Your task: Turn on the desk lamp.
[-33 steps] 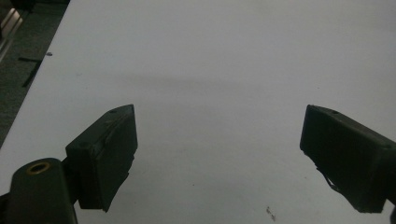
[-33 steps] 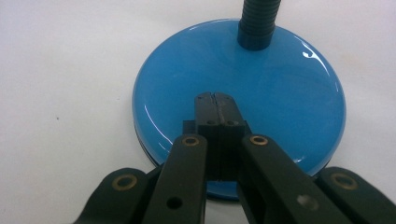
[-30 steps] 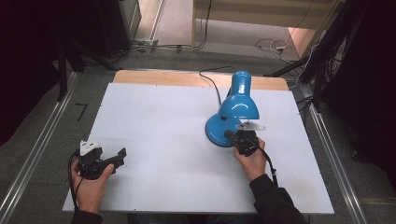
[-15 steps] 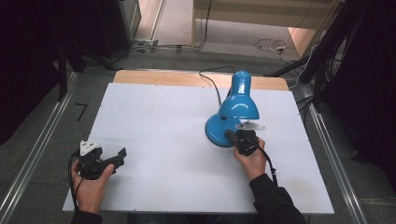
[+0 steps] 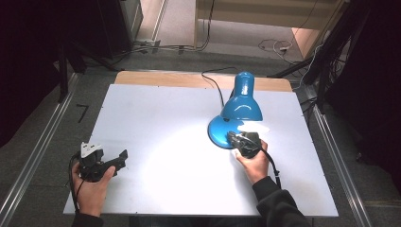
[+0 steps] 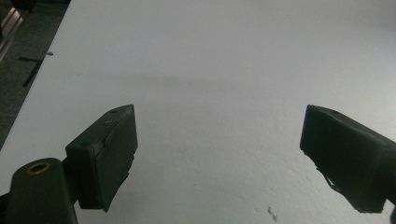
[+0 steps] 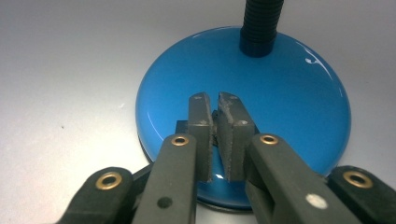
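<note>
A blue desk lamp (image 5: pixel 242 100) stands right of the table's middle, its shade bent down over its round base (image 7: pixel 285 88). A black ribbed neck (image 7: pixel 259 23) rises from the far side of the base. My right gripper (image 7: pixel 215 99) rests its tips on the near part of the base, over a small black switch (image 7: pixel 182 126). Its jaws have just been opening a little and stand with only a thin slit between them; part of the switch shows in that slit. My left gripper (image 5: pixel 121 160) is held open at the table's front left, with only bare tabletop between its jaws (image 6: pixel 219 135).
The white tabletop (image 5: pixel 156 113) has a wooden strip along its far edge. The lamp's black cable (image 5: pixel 215 85) runs off the back. Metal rails flank the table on both sides, with cables on the floor beyond.
A bright glow now lies on the table around the lamp's base. Neither hand has shifted.
</note>
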Demonstrator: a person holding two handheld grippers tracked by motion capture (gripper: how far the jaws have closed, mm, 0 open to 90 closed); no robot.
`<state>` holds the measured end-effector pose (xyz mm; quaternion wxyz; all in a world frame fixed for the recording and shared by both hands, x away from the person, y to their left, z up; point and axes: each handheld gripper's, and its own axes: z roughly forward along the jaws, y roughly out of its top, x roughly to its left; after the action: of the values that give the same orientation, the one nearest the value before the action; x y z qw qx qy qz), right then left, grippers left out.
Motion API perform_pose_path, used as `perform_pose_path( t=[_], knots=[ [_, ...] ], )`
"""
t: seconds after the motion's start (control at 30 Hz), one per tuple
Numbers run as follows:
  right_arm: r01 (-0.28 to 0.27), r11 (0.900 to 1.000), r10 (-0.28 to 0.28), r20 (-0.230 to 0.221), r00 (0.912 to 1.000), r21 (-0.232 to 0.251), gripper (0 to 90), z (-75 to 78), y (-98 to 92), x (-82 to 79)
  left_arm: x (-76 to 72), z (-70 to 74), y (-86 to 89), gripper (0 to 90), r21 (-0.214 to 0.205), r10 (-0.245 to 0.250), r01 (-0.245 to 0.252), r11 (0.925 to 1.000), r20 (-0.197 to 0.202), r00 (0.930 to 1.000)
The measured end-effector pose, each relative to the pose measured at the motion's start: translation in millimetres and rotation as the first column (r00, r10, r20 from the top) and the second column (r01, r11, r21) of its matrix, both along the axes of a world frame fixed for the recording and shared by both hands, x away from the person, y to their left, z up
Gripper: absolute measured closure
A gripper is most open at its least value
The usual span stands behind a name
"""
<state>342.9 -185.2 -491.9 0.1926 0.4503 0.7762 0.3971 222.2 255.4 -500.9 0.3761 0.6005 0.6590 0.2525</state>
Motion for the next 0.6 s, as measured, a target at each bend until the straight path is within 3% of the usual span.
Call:
perform_pose_path(
  t=[0.13, 0.3, 0.6],
  knots=[
    [0.001, 0.9997, -0.001, -0.002, 1.0000, 0.023, 70.7, 2.6, -2.1, -0.7, -0.3, 0.2, -0.2, 12.1, -0.001, 0.001, -0.001, 1.0000, 0.002, 1.0000],
    [0.016, 0.9977, -0.015, -0.023, 0.9996, 0.066, 54.4, 8.3, -8.5, -1.6, -0.1, 0.1, -0.3, 12.1, 0.002, 0.000, 0.000, 1.0000, -0.001, 1.0000],
    [0.010, 0.9985, -0.008, -0.030, 0.9995, 0.053, 38.6, 10.7, -20.4, -2.9, -0.2, 0.1, -0.6, 12.1, 0.002, 0.001, -0.001, 1.0000, -0.001, 1.0000]
  ],
)
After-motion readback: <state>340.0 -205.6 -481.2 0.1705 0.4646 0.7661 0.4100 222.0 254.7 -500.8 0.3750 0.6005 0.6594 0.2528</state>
